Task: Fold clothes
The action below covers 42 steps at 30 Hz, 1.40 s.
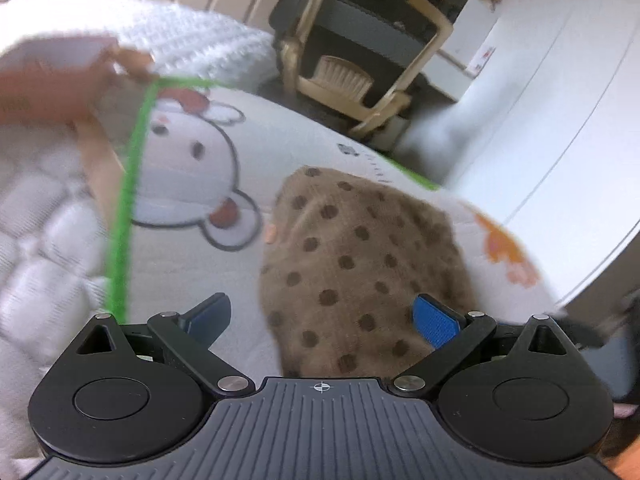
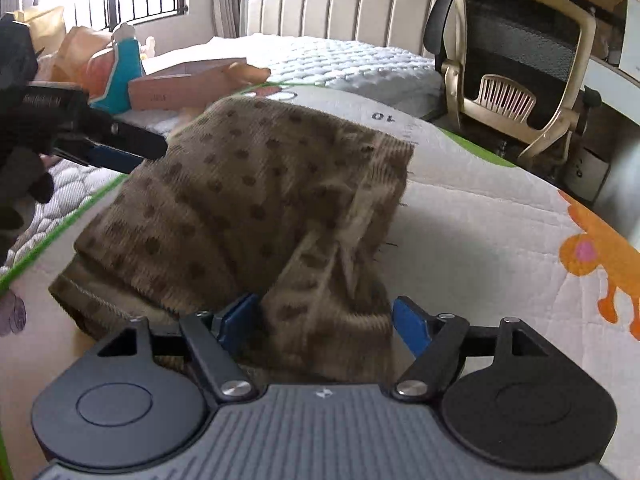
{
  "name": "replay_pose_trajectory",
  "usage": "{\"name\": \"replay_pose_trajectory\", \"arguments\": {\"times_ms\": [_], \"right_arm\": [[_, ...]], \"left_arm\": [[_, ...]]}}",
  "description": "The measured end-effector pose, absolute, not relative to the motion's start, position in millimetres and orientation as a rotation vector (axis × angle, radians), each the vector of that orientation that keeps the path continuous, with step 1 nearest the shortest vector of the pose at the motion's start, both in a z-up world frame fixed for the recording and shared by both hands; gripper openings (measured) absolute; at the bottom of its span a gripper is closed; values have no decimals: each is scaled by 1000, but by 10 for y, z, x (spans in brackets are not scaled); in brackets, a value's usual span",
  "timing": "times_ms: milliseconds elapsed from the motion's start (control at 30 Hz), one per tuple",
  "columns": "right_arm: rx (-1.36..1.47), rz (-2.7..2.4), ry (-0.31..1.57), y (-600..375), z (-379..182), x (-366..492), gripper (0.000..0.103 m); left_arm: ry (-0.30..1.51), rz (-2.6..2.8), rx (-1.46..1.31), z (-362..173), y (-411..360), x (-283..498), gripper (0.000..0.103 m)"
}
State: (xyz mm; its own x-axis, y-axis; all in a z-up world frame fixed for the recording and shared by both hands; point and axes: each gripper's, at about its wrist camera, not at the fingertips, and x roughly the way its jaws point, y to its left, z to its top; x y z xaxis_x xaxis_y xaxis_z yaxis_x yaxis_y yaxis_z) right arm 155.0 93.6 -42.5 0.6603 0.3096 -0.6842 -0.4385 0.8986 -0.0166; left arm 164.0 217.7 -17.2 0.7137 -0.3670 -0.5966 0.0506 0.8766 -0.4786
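A brown knitted garment with dark dots [image 1: 352, 264] lies bunched on a white cartoon-print mat [image 1: 192, 264] on the bed. In the left wrist view my left gripper [image 1: 322, 316] is open, its blue pads wide apart, with the garment's near part between and below them. In the right wrist view the garment [image 2: 248, 200] is a folded heap, and my right gripper [image 2: 326, 320] is open with a ribbed fold of the garment between its pads. The left gripper [image 2: 116, 148] shows there at the garment's far left edge.
The mat [image 2: 480, 232] has a green border and an orange animal print [image 2: 600, 264]. A beige and black office chair [image 2: 516, 60] stands beside the bed. A cardboard box [image 2: 180, 84] and a toy lie on the white mattress [image 2: 340, 60]. A white wall [image 1: 560, 100] is at the right.
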Motion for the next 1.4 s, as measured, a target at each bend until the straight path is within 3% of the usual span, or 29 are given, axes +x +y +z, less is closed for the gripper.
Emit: {"name": "replay_pose_trajectory", "arguments": {"times_ms": [133, 200, 267, 433, 500, 700, 867, 1200, 1400], "right_arm": [[-87, 441, 680, 789, -138, 1675, 75], [-34, 444, 649, 782, -20, 1834, 55], [19, 447, 621, 819, 77, 2042, 51], [-6, 436, 704, 1074, -188, 2602, 51], [-71, 388, 746, 1097, -407, 2713, 73], [73, 424, 712, 603, -251, 2201, 72], [-29, 500, 704, 798, -360, 1837, 72], [-154, 493, 620, 1297, -392, 2354, 72], [-91, 439, 622, 1241, -337, 2520, 72]], "left_arm": [[767, -267, -564, -282, 2284, 1827, 100], [762, -244, -582, -276, 2323, 1935, 100], [762, -210, -571, -247, 2337, 2034, 100], [787, -137, -439, -203, 2176, 2086, 100], [780, -173, -449, -204, 2168, 2009, 100], [799, -291, -582, -417, 2176, 1917, 100], [771, -299, -609, -491, 1990, 1995, 100], [698, -256, -650, -420, 2186, 2339, 100], [680, -157, -527, -347, 2355, 2228, 99]]}}
